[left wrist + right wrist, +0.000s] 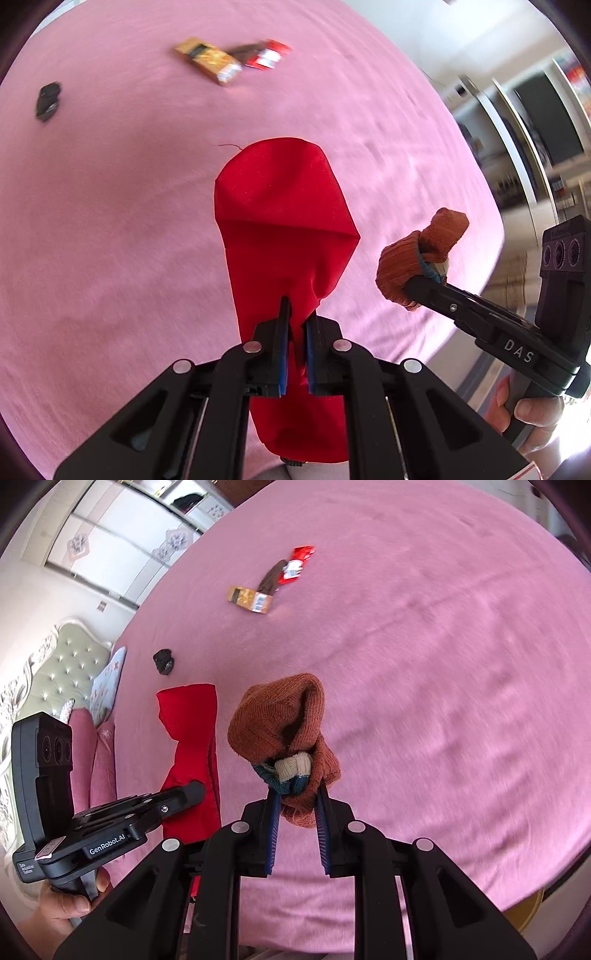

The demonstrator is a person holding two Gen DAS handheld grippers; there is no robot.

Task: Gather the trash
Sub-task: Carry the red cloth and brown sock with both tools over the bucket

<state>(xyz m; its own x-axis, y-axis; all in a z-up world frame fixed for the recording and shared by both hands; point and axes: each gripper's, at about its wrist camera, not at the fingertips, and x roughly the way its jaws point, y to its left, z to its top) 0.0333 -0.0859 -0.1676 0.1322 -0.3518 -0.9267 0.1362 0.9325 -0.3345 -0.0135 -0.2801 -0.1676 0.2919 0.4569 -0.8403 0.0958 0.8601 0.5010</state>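
— Closest to the lens, what do the left tongs [295,332] have?

— Red cloth bag [284,229]. Both blue-padded fingers are nearly together, pinching a fold of its fabric; the rest of the bag stretches ahead of the tips over the pink bedspread [110,221], and its lower end hangs below the fingers.

— And the right tongs [297,808]?

— Closed part-way on a bunched rust-brown sock [280,720], with a cream and teal cuff showing just above the tips. It is lifted off the bedspread. From the left wrist view the right tongs sit to the right of the bag, close but apart from it.

— Where is the trash?

— Well ahead of both tongs, on the bedspread. An orange-yellow carton [251,599] lies flat, and just beyond it a red wrapper [297,565] with a dark brown piece [271,578] between the 2, touching or nearly so; blur hides which. A small black object [163,661] lies apart, ahead and left of the right tongs, just beyond the top of the bag. I cannot tell what it is.

— Anything else?

— A tufted green headboard [62,664] and pillows sit at the left.
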